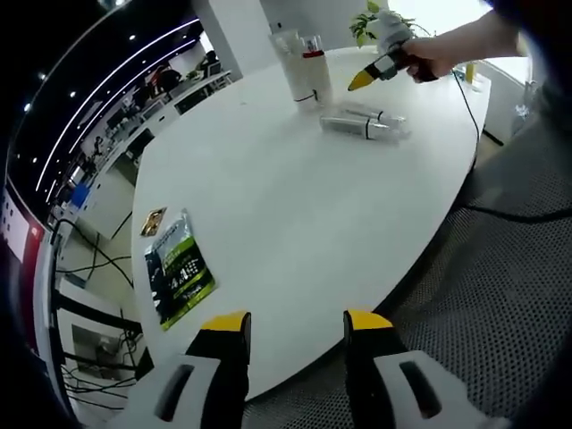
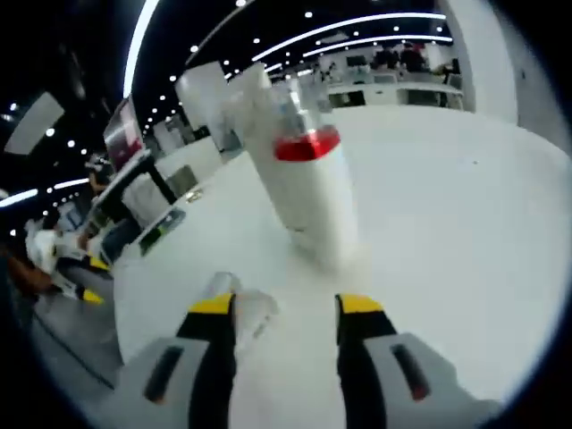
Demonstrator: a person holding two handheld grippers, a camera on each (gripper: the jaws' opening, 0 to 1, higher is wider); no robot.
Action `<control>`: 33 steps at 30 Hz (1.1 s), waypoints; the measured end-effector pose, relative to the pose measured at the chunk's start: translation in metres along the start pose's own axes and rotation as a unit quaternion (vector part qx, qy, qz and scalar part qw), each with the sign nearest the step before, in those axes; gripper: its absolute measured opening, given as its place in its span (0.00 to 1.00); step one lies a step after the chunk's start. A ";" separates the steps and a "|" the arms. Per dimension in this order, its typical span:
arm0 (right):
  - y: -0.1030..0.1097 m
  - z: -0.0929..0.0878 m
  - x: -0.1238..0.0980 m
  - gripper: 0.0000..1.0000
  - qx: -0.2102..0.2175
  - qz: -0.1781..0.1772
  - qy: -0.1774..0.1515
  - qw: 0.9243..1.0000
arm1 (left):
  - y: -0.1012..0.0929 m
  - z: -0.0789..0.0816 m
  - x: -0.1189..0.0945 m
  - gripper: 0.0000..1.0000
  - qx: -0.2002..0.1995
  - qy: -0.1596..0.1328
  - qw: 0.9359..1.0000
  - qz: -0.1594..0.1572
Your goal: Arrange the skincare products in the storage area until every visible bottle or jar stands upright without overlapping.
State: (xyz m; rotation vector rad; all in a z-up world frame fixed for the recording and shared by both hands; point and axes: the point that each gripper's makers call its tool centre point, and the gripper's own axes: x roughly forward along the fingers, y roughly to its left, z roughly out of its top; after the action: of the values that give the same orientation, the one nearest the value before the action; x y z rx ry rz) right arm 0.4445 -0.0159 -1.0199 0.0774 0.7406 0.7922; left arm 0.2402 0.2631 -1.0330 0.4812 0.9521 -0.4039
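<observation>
Your left gripper point(image 1: 296, 323) hangs at the near edge of the round white table point(image 1: 295, 214), jaws spread and holding nothing. Your right gripper point(image 2: 284, 306) is far across the table by the products, jaws also spread and holding nothing; in the left gripper view it shows as a yellow-tipped tool point(image 1: 375, 71) held in a hand point(image 1: 427, 55). Two white bottles stand upright together at the far side; the one with the red band point(image 2: 304, 183) fills the middle of the right gripper view, a taller white bottle point(image 2: 219, 98) close behind it. Just near of them a clear tube point(image 1: 365, 121) lies on its side, its end showing beside your right gripper's left jaw point(image 2: 234, 308). That tube is likely the piece left to stand. Judge it light, smooth and prone to roll or squirt out of a hard pinch; take it across the body near the cap end, close gently, and tip it up well apart from the standing pair. A green-printed packet point(image 1: 179, 268) lies flat at the near left.
</observation>
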 end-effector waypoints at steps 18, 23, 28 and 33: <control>0.011 -0.037 0.010 0.24 -0.028 -0.050 0.096 0.994 | 0.001 0.000 -0.001 0.42 0.004 -0.001 1.000 0.001; 0.007 -0.039 0.003 0.22 -0.068 -0.054 0.131 0.988 | 0.002 0.000 -0.002 0.41 0.003 -0.002 1.000 0.002; 0.012 -0.045 0.004 0.23 -0.079 -0.047 0.160 0.983 | 0.001 0.000 -0.002 0.39 0.001 -0.003 1.000 0.002; 0.015 -0.052 0.008 0.26 -0.104 -0.048 0.188 0.975 | 0.002 0.000 -0.002 0.38 0.001 -0.003 1.000 0.002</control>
State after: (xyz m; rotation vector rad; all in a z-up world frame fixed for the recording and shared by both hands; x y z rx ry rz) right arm 0.4061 -0.0109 -1.0583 -0.3034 1.0060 0.7973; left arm 0.2402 0.2645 -1.0308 0.4845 0.9453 -0.4027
